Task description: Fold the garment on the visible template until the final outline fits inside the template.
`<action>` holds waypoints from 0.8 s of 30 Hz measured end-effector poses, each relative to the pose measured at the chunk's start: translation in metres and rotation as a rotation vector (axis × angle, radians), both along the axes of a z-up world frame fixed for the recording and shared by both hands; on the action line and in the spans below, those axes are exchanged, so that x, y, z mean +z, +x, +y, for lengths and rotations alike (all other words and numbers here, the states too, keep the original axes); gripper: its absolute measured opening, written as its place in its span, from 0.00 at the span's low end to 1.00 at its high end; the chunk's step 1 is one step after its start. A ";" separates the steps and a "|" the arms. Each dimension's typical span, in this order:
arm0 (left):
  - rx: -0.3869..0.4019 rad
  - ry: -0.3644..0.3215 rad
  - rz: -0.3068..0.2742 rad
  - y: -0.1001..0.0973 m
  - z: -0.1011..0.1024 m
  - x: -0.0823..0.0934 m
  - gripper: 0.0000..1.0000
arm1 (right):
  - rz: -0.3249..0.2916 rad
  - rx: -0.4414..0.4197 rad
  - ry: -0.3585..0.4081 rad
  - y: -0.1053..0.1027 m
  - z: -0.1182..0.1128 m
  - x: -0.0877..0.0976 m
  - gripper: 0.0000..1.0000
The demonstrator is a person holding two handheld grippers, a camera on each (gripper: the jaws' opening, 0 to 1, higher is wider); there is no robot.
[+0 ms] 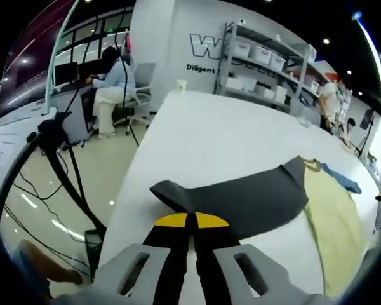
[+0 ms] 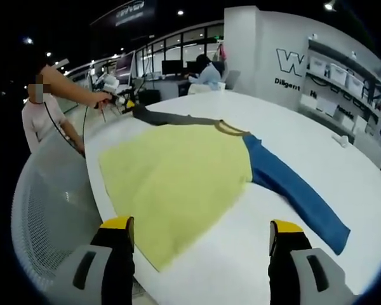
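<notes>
1. The left tool [image 1: 191, 222] is closing its 2 yellow-tipped jaws tight on the edge of the grey sleeve [image 1: 241, 197], pinching the cloth between them.
2. The right tool [image 2: 200, 232] is holding its 2 jaws wide apart with nothing between them, hovering over the near edge of the white worktop [image 2: 317, 152].
3. In the right gripper view, the garment [image 2: 178, 178] is lying flat on the worktop: a yellow body, a blue sleeve [image 2: 292, 187] stretching out to the right, and the grey sleeve reaching away toward the far edge, where the left tool is gripping it in a person's hand [image 2: 101, 98].
4. In the left gripper view, the grey sleeve is running to the right into the yellow body, with a bit of the blue sleeve showing beyond.
5. Farther out, a person is sitting at a desk [image 1: 111, 79], and shelving with bins [image 1: 267, 63] is standing against the wall.
</notes>
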State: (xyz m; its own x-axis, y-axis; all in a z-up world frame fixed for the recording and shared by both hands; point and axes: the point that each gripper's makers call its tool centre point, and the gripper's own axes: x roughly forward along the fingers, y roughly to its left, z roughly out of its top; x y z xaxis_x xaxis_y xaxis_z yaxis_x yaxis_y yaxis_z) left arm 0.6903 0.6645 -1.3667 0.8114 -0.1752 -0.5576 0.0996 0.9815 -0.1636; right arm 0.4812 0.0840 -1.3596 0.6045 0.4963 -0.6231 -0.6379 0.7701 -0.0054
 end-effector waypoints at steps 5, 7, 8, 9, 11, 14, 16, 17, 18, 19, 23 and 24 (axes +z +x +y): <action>-0.053 -0.009 -0.042 0.009 -0.021 0.024 0.00 | -0.008 -0.006 0.010 -0.001 0.000 0.000 0.85; -0.062 -0.021 -0.051 0.012 -0.026 0.030 0.00 | -0.011 -0.008 0.014 -0.001 -0.001 0.000 0.85; -0.066 -0.026 -0.055 0.013 -0.030 0.034 0.00 | -0.012 -0.010 0.015 -0.001 -0.001 0.000 0.85; -0.079 -0.030 -0.065 0.015 -0.036 0.039 0.00 | -0.016 -0.012 0.021 -0.001 -0.001 0.000 0.85; -0.097 -0.036 -0.076 0.017 -0.045 0.047 0.00 | -0.020 -0.015 0.024 -0.002 -0.001 0.000 0.86; -0.123 -0.045 -0.092 0.020 -0.055 0.055 0.00 | -0.027 -0.019 0.032 -0.002 -0.002 0.001 0.86; -0.136 -0.054 -0.103 0.022 -0.064 0.063 0.00 | -0.032 -0.021 0.037 -0.002 -0.001 0.002 0.86; -0.141 -0.060 -0.106 0.022 -0.067 0.066 0.00 | -0.034 -0.022 0.038 -0.002 -0.001 0.002 0.86; -0.152 -0.063 -0.111 0.023 -0.072 0.071 0.00 | -0.035 -0.023 0.041 -0.003 -0.001 0.002 0.86; -0.158 -0.063 -0.117 0.024 -0.075 0.074 0.00 | -0.036 -0.023 0.043 -0.003 -0.001 0.002 0.86; -0.181 -0.075 -0.137 0.026 -0.088 0.089 0.00 | -0.043 -0.022 0.043 -0.005 -0.001 0.002 0.86; -0.184 -0.080 -0.139 0.027 -0.091 0.092 0.00 | -0.044 -0.022 0.043 -0.005 -0.001 0.002 0.86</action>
State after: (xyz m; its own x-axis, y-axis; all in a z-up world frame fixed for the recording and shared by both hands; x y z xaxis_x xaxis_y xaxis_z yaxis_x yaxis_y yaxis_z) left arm 0.7172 0.5739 -1.2749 0.8294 -0.3667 -0.4215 0.3029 0.9291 -0.2124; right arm 0.4757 0.0828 -1.3580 0.6419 0.5083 -0.5741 -0.6209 0.7839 -0.0002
